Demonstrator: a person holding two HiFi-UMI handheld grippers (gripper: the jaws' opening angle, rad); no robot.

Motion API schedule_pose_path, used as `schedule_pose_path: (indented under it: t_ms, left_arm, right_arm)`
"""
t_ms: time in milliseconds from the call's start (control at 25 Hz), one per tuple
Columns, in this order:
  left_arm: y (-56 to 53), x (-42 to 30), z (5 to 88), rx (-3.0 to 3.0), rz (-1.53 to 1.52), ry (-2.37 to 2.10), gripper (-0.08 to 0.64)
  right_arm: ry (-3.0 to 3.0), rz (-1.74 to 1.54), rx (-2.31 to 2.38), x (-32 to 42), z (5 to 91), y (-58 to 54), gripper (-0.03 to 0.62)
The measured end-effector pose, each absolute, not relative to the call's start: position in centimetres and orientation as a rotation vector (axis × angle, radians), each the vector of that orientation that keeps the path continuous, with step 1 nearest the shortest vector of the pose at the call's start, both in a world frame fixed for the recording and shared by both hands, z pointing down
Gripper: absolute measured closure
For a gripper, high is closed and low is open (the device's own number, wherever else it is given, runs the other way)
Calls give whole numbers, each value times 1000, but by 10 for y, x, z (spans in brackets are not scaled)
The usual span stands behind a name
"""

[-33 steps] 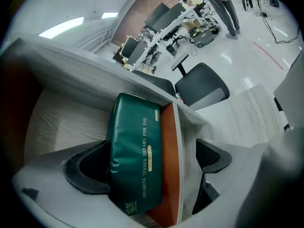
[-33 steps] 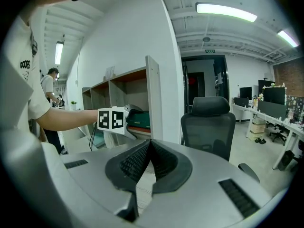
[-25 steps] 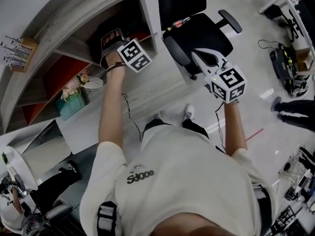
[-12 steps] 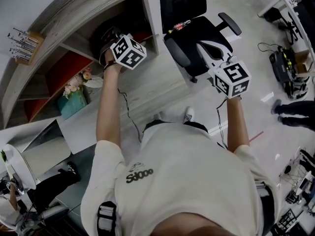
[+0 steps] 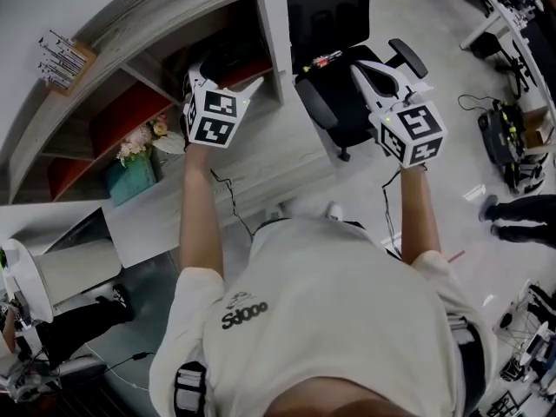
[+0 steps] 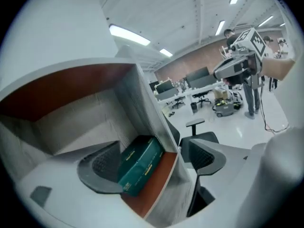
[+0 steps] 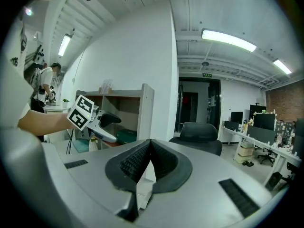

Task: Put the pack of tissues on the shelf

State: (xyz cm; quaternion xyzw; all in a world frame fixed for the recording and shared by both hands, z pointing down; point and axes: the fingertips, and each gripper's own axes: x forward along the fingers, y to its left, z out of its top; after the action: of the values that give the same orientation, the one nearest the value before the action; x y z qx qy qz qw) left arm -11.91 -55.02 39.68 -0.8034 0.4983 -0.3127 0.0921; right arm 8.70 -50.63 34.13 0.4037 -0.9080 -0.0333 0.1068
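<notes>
The dark green pack of tissues (image 6: 137, 167) lies on the red floor of a shelf compartment (image 6: 159, 186), against its grey right wall (image 6: 142, 103). My left gripper (image 6: 153, 159) is just outside that compartment. Its jaws stand wide apart and are closing, and the pack lies ahead of them, touching neither pad. In the head view the left gripper (image 5: 224, 75) hovers at the shelf's (image 5: 265, 20) opening. My right gripper (image 5: 380, 69) is held up over a chair, pads pressed together on nothing (image 7: 145, 163).
A black office chair (image 5: 347, 68) stands right of the shelf unit. A teal box (image 5: 130, 179) with flowers (image 5: 143, 139) sits on a lower ledge to the left. Desks, gear and a person's legs (image 5: 521, 202) occupy the far right floor.
My left gripper has drawn back out of the shelf compartment and turned, leaving the pack inside. The right gripper has drifted slightly up and stayed shut.
</notes>
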Motion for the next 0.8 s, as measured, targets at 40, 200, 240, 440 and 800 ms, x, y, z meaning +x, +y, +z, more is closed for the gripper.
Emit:
schedule_pose_path:
  t_ms: [40,200,240,440,800]
  left_arm:
    - [-547,-122,392,-2375,-889,1519,150]
    - [-535,-135,376,-2404,-687,1671,375]
    - [-531,-138,371,-2422,-633,1698,411]
    - [-508,-147,354,-2459,-489,1745,529]
    - [-472,-149,318,-2409,-429,1706,541]
  right_arm:
    - [-2680,-107,1181,86,339,-506,589]
    - [-2705,-138,1152,80,332,-502,589]
    - [-2711,-144,1149,79,330,-502,589]
    - [-2731,-160,1136,68,325,-503,589]
    - [-2766,-343,1051,31,296,-495,589]
